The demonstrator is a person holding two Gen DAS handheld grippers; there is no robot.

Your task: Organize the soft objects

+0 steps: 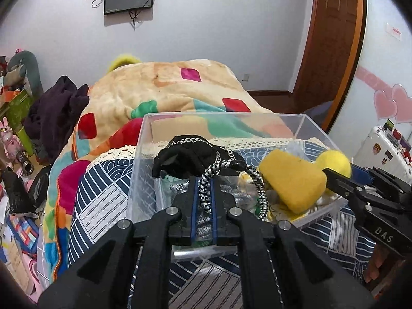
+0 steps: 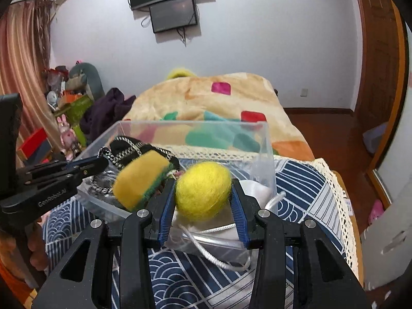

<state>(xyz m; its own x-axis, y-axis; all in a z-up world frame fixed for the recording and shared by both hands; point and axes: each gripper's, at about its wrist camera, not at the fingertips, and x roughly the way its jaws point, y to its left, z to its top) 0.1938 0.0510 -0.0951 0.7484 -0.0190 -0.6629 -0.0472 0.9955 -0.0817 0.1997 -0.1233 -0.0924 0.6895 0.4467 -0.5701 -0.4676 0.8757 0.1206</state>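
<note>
Left wrist view, left to right. Blanket (image 1: 144, 90): upper left, heaped on the bed. Bin (image 1: 221, 116): clear, centre, on the blue patterned cover (image 1: 103, 180). Left gripper (image 1: 204, 188): lower centre, jaws pressed onto a black-and-white cord (image 1: 208, 180) that runs to a black pouch (image 1: 185, 154) over the bin. Sponge (image 1: 291, 177): yellow, right of centre, in the bin. Right gripper (image 2: 203, 193): centre of the right wrist view, pinching a yellow ball (image 2: 203, 190) above the bin's near edge.
</note>
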